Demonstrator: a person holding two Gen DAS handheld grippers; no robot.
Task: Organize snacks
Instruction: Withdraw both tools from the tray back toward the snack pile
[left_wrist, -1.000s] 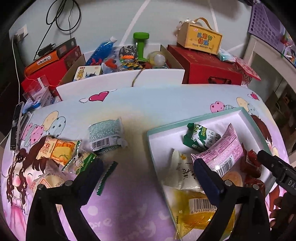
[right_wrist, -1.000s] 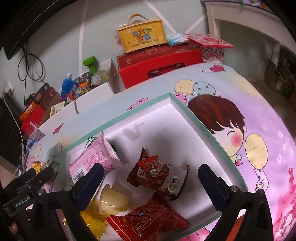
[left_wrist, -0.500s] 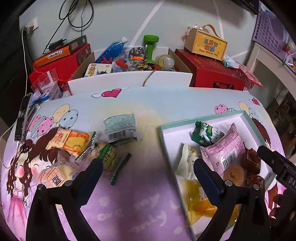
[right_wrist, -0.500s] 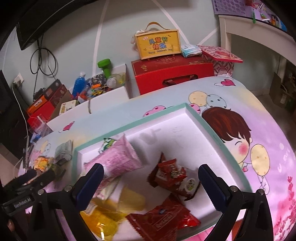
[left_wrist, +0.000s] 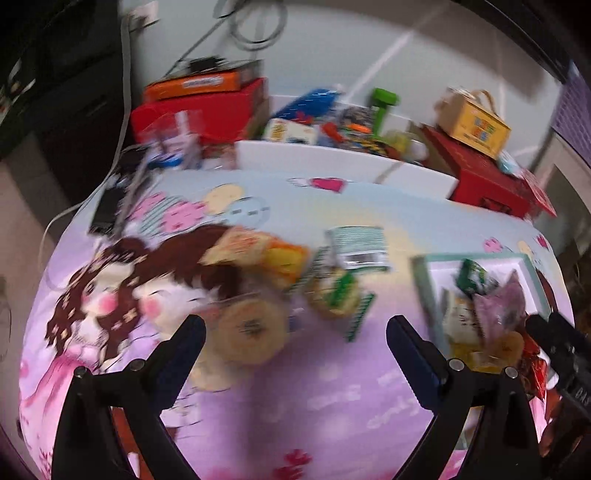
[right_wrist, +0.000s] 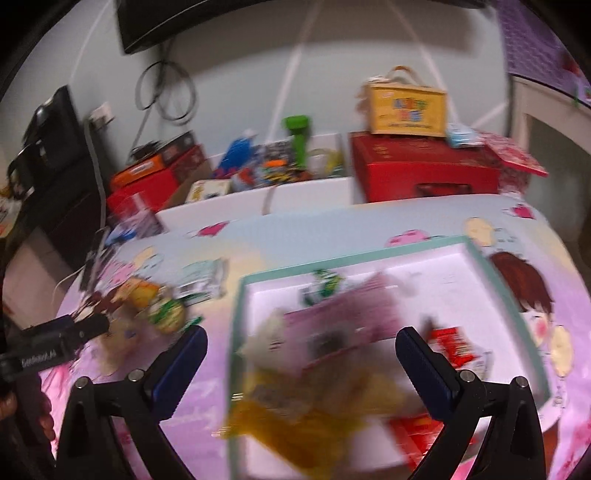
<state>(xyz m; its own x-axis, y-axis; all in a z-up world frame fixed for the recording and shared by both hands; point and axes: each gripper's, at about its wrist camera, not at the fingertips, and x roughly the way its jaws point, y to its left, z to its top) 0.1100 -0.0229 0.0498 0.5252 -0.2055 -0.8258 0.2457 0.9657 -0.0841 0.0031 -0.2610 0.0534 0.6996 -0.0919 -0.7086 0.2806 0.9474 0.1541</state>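
Right, both views are smeared with blur, so I go by shapes. My left gripper (left_wrist: 295, 328) has its jaws spread wide with nothing between them, hanging over the loose snacks on the printed cloth (left_wrist: 332, 406): a round pale cake packet (left_wrist: 251, 330) sits between the fingers, a glossy yellow-orange pouch (left_wrist: 266, 254) lies with its long axis running left to right, and a white-green crinkly packet (left_wrist: 360, 247) lies beyond. My right gripper (right_wrist: 299, 339) is likewise spread and empty above the teal-rimmed white tray (right_wrist: 476, 254), which holds a pink wrapper (right_wrist: 340, 317) slanting up to the right, a yellow bag (right_wrist: 314, 413), a red packet (right_wrist: 450, 343) and a small green one (right_wrist: 325, 284).
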